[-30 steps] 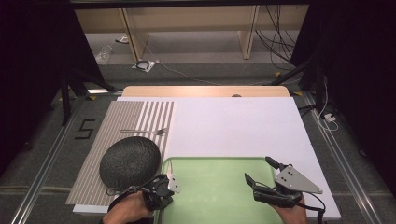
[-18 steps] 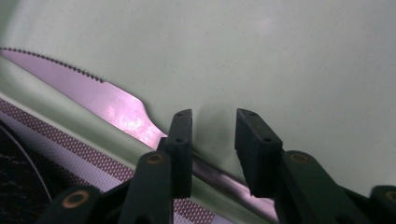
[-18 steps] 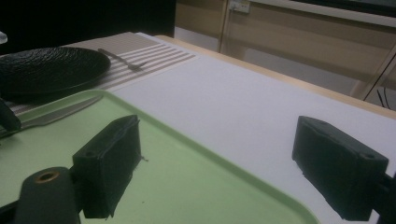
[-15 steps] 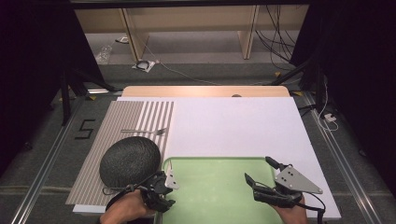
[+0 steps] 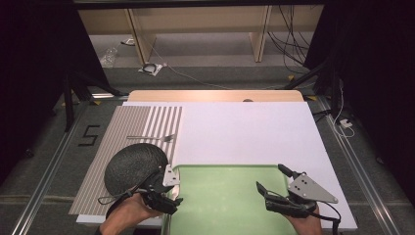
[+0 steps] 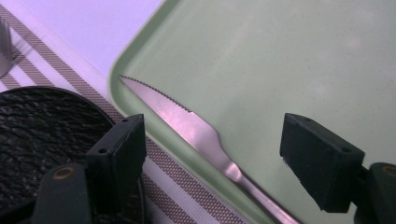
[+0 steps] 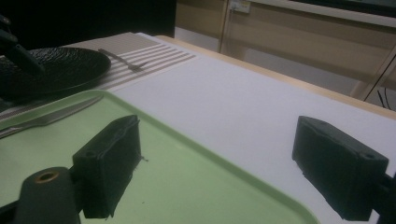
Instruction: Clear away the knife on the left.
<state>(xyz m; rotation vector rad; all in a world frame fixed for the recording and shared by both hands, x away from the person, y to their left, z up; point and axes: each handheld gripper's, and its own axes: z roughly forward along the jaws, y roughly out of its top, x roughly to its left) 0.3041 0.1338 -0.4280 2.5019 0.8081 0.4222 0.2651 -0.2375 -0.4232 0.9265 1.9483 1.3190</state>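
While unheld: table knife (image 6: 196, 128) lies along green tray's (image 5: 230, 196) left rim, beside black plate (image 5: 134, 166).
Handling: thin, stiff, slick steel; probably light.
Hold: narrow handle neck.
Left gripper (image 6: 212, 156): jaws spread, straddling knife.
Right gripper (image 7: 233, 163): jaws apart, empty.

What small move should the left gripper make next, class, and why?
Probably lower the left gripper and close on the knife. Its jaws stand open on either side of the knife, which lies along the green tray's edge beside the black plate.
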